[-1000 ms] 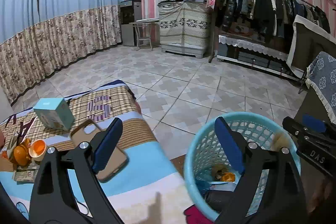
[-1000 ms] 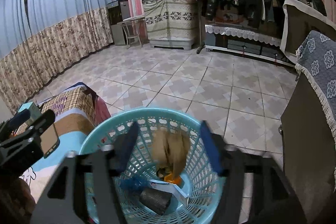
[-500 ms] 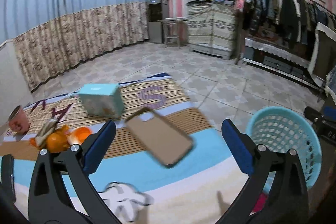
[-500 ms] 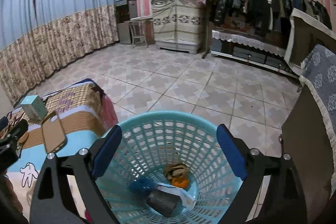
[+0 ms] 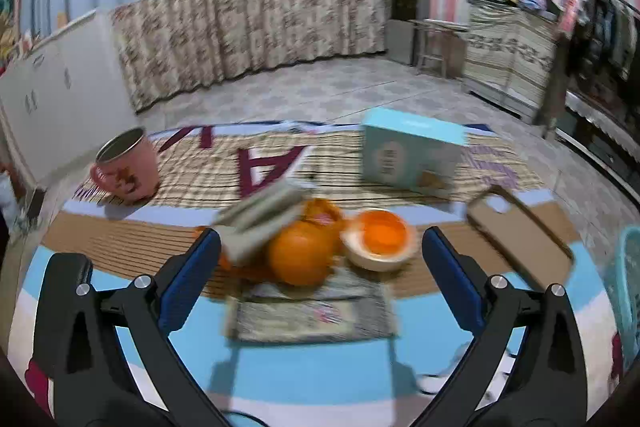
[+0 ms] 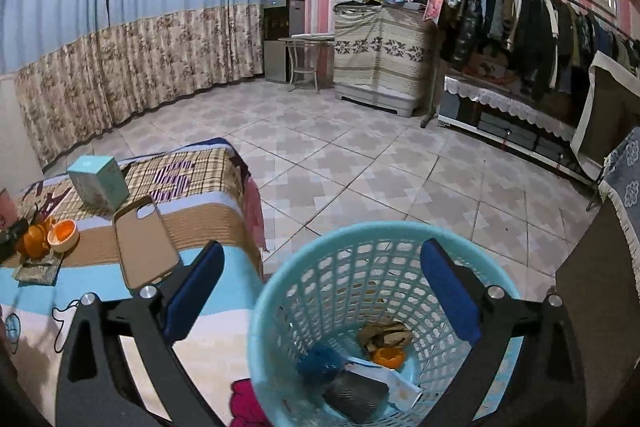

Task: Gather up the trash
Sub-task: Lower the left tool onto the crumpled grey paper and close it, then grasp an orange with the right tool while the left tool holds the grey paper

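Ahead of the wide-open, empty left gripper (image 5: 320,267) lie blurred orange peels (image 5: 298,259) on the bed, while the right gripper (image 6: 320,291), opening and empty, hangs over the turquoise lattice basket (image 6: 280,291) holding trash.

orange peel scraps on a bed, light blue trash basket beside it

peel pile (image 5: 304,247) sits on a paper mat; upright lattice basket (image 6: 360,267) holds a peel piece, wrappers, and a dark object.

Pink mug (image 5: 126,165) sits far left on the blanket (image 5: 320,359), teal box (image 5: 412,155) upright behind, phone case (image 5: 520,239) flat at right.
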The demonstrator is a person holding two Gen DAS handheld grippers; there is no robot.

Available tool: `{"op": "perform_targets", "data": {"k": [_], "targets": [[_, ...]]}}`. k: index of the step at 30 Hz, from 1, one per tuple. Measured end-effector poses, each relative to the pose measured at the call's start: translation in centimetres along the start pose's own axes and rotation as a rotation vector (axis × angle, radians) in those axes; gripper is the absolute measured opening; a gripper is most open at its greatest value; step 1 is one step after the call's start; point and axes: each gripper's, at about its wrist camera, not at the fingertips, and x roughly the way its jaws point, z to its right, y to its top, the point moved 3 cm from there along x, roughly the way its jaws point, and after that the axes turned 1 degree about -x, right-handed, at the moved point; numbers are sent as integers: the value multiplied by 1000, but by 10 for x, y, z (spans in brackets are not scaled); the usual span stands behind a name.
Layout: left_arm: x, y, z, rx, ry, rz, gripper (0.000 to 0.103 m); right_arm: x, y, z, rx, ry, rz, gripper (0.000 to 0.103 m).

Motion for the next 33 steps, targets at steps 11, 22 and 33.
{"op": "perform_targets", "data": {"k": [11, 22, 33], "targets": [[58, 25, -29, 64, -3, -85, 83, 14, -2, -35, -94, 1, -24, 96], [39, 27, -36, 43, -41, -26, 31, 17, -1, -73, -154, 55, -17, 96], [-63, 26, -76, -74, -10, 88, 30, -4, -16, -144, -269, 165, 12, 96]]}}
